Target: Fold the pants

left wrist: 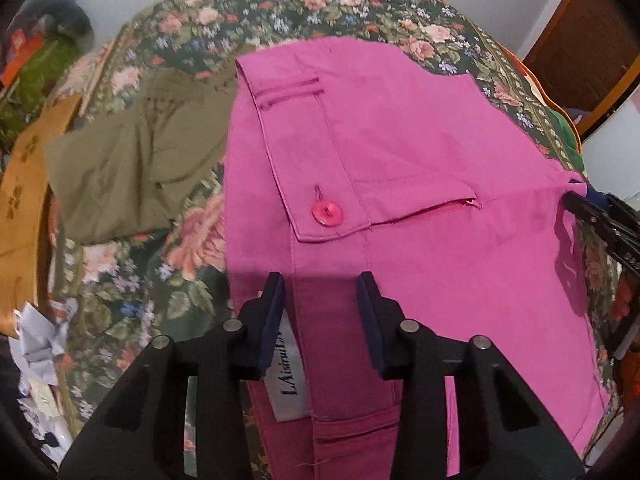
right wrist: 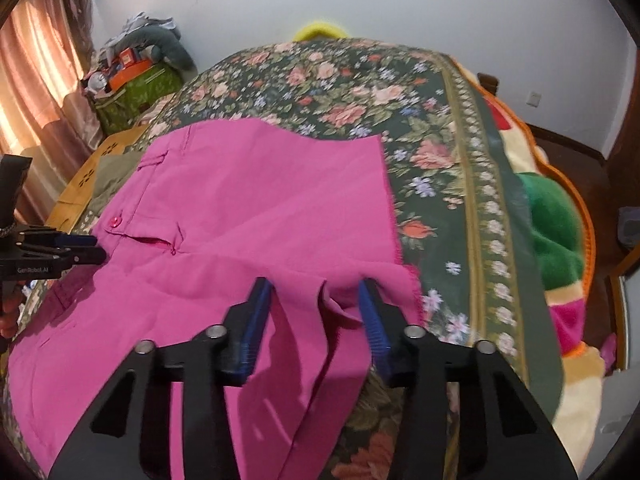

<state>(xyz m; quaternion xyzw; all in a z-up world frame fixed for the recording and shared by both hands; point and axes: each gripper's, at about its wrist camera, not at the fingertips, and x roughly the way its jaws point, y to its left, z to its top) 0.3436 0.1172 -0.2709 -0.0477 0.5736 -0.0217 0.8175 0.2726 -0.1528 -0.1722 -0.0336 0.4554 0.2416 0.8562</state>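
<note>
The pink pants (right wrist: 224,208) lie spread across the floral bedspread (right wrist: 440,168) on the bed, already doubled over by the look of it, with the waistband end by the left gripper (left wrist: 320,320) and the leg fabric running toward the right gripper (right wrist: 316,320). So the long axis runs side to side between the two tools, waist to the left, hems to the right (button pocket face up).

Now the risk: the left gripper has its fingers apart, straddling the waistband and its white label (left wrist: 290,376), gripping nothing. The right gripper's fingers are also apart, with a loose tongue of pink cloth bunched between them. If they close on that ruck alone, I'd judge they catch one layer, and the lift drags the top ply off the lower one, skewing the fold.

Second hazard: the olive garment (left wrist: 132,172) sits just beside the pants' far-left edge. A sweep that way could snag it.

Smallest worry, the pink button (left wrist: 327,213): a fold across it leaves a lump.
</note>
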